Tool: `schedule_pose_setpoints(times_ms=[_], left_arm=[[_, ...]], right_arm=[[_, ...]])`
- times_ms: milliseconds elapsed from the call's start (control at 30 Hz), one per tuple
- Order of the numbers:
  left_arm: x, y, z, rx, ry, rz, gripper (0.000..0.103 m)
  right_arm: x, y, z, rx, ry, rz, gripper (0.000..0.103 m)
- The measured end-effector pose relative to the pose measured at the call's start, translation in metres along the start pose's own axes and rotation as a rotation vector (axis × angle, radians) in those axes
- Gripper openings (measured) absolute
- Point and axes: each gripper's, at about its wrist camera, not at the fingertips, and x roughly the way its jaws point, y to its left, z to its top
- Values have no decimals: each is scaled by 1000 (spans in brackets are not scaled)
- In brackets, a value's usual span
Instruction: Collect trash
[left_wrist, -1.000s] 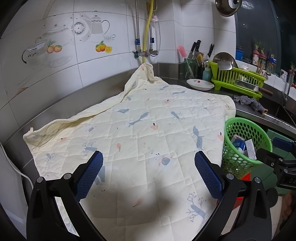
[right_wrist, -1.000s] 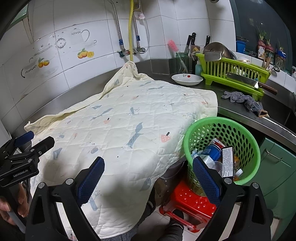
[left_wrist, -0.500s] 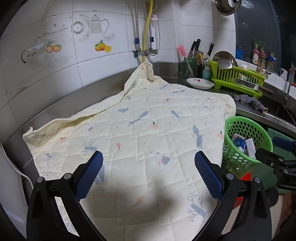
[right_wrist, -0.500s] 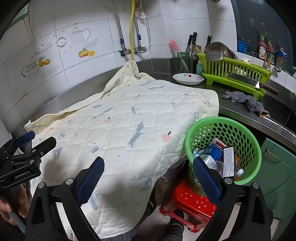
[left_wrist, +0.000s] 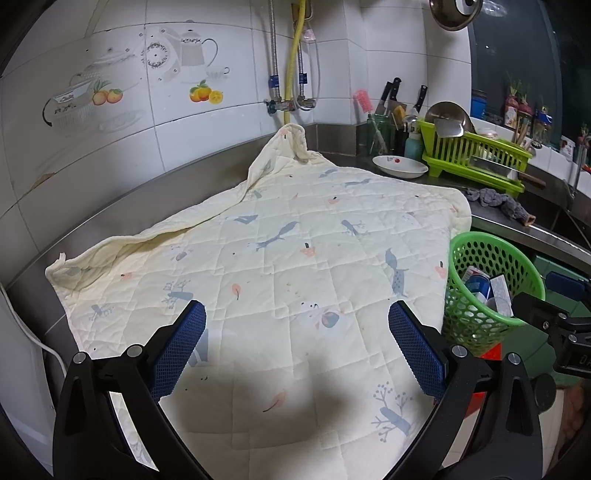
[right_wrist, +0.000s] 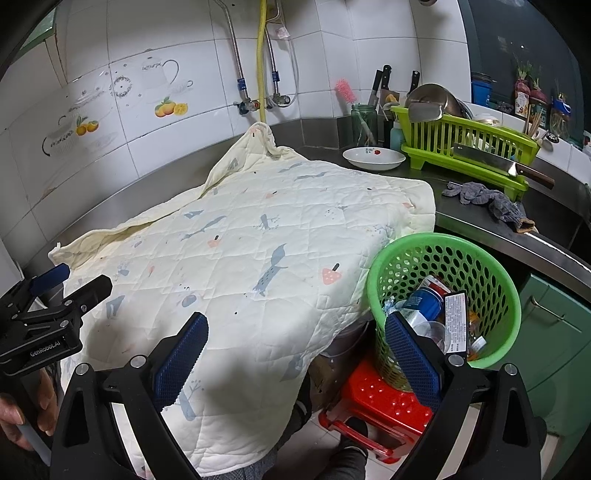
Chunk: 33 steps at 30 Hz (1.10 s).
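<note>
1. The green basket of trash stands on a red stool, just beside the quilted cloth.
2. The right gripper hovers with jaws spread, empty.
3. The left gripper gapes wide above the cloth, holding nothing.

quilt 1 | green basket 1 | plate 1 | dish rack 1 | rag 1

Left gripper and right gripper, jaws wide apart, empty.
</note>
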Motion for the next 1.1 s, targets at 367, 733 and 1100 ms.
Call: schedule_pose_setpoints(times_ms=[367,733,1100], left_arm=[[0,-5,0,5,-2,-8,98],[-1,-9,1,17,-7,-9,98],[4,-11,2,28,-2,-5,98]], right_arm=[[-1,0,0,-1,0,2,93],[-1,0,0,-1,2,4,93],[0,-1,0,8,-1,-1,93]])
